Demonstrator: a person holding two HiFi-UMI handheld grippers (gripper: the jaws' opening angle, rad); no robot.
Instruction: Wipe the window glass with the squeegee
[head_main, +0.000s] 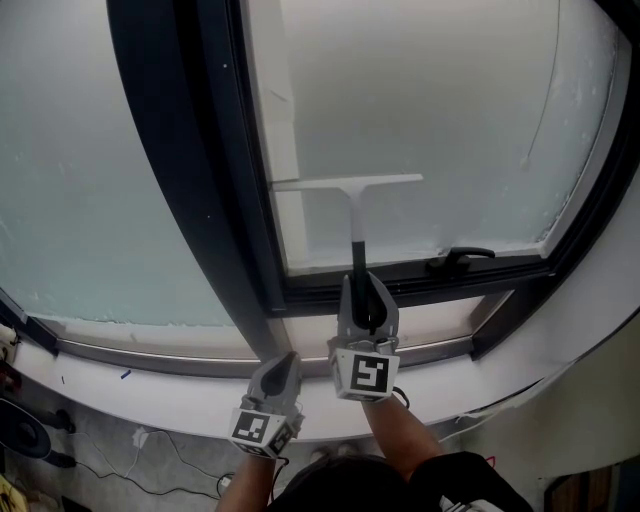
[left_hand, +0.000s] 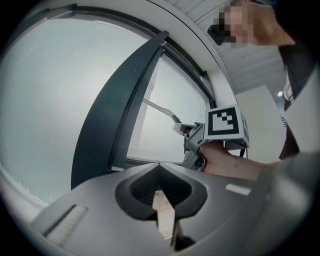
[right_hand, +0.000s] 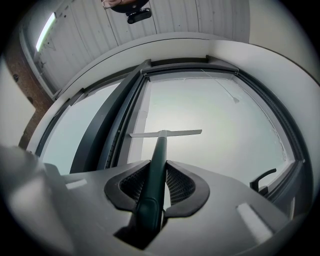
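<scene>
Your right claw (head_main: 365, 292) pinches the dark-handled, white-bladed squeegee (head_main: 350, 183); your left claw (head_main: 284, 362) is pressed together, empty. Keep it flat on the frosted window glass (head_main: 450, 100).

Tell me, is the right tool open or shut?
Shut: in the right gripper view the right tool clamps the dark handle of the white-bladed squeegee, with both jaws pressing against its sides.
</scene>
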